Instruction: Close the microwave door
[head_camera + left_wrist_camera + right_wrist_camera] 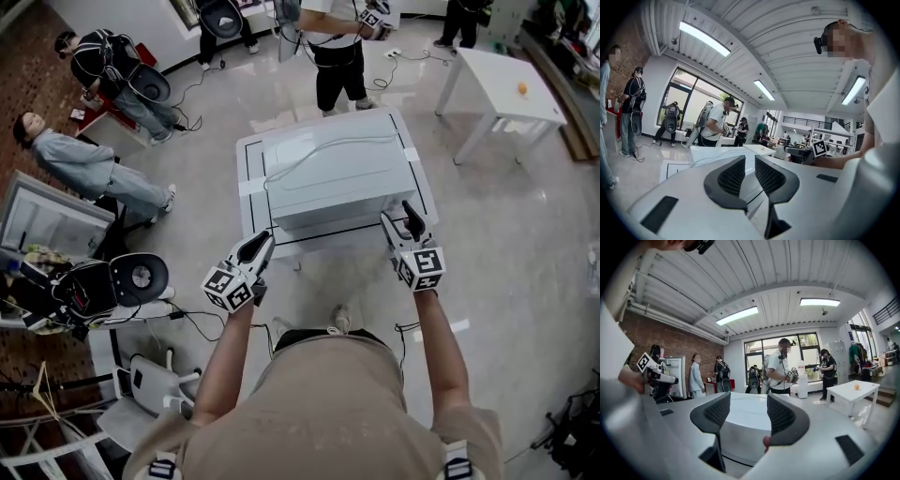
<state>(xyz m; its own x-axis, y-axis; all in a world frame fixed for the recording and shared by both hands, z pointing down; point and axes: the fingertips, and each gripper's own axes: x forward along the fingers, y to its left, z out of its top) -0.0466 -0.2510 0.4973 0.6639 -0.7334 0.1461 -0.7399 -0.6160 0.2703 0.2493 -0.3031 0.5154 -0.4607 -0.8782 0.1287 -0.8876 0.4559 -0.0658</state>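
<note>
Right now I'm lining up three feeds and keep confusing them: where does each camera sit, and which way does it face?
Head view: on the person's head, looking steeply down on the microwave; shows torso, both forearms, left claw, right claw.
Left gripper view: on the left claw, looking along its slightly parted jaws across the microwave; right claw at right.
Right gripper view: on the right claw, looking along its wide-open jaws at the microwave; left claw at left.
Shared: all three show the microwave.

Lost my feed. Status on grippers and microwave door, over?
Left gripper narrowly apart, empty. Right gripper open, empty. Microwave shows no door swung out. Path clear.
</note>
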